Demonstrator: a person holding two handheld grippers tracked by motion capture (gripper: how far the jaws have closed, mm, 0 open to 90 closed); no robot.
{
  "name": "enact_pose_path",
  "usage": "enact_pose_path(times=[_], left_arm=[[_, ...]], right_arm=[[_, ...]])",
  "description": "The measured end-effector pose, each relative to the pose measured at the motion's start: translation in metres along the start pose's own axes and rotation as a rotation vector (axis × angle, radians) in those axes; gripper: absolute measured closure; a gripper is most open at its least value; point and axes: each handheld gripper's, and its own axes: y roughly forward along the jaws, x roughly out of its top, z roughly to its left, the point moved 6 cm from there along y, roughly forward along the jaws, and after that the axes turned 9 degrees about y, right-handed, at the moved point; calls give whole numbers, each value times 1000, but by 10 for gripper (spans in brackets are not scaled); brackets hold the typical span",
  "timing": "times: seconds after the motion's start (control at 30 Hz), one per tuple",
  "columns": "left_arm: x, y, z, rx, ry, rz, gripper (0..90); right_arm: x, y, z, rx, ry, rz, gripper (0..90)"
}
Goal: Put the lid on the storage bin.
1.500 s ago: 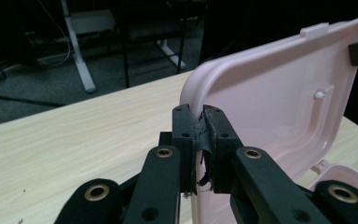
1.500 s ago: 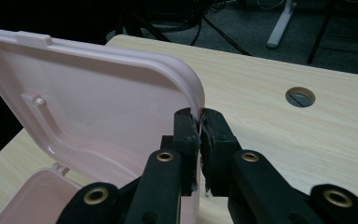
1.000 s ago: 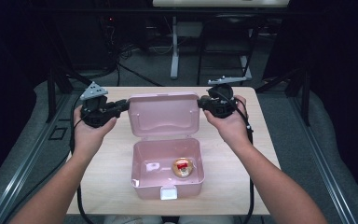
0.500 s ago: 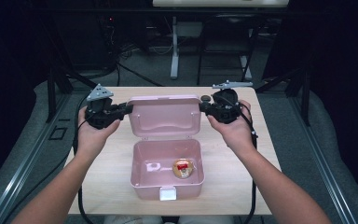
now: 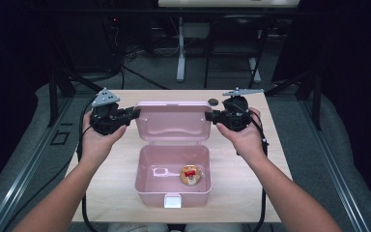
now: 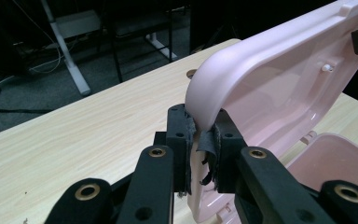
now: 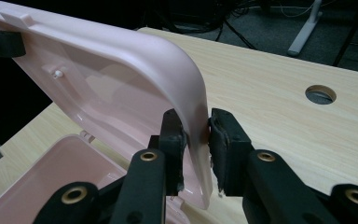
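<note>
Pink plastic box (image 5: 147, 181) near the front middle of the table (image 5: 280, 164), lid (image 5: 174, 121) swung up on its rear hinge to roughly upright. Gripped at both short sides so the lid keeps square and cannot drop back onto the base.

Left gripper (image 5: 134, 113): narrow, clamped on the lid's left rim (pads pressed against both faces in the left gripper view).

Right gripper (image 7: 196, 140): jaws just been opening, lid's right rim between them; pads close beside the wall, real pressure impossible to tell.

Inside the base: one round wrapped sweet (image 5: 191, 175), plus a small white mark beside it. White latch (image 5: 172, 200) at the front edge.

Nearby: cable hole (image 7: 320, 94) in the tabletop behind the right gripper, well apart from the box. No obstruction above the base; closing path free.
</note>
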Motion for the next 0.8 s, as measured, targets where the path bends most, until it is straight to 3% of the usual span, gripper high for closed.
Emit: enact_pose_path(times=[0.43, 0.8], left_arm=[[-8, -17, -12, -27, 19, -16, 781], [-14, -31, -21, -60, 24, -15, 756]], right_arm=[[-9, -10, 7, 15, -40, -7, 744], [-18, -20, 13, 32, -53, 32, 733]])
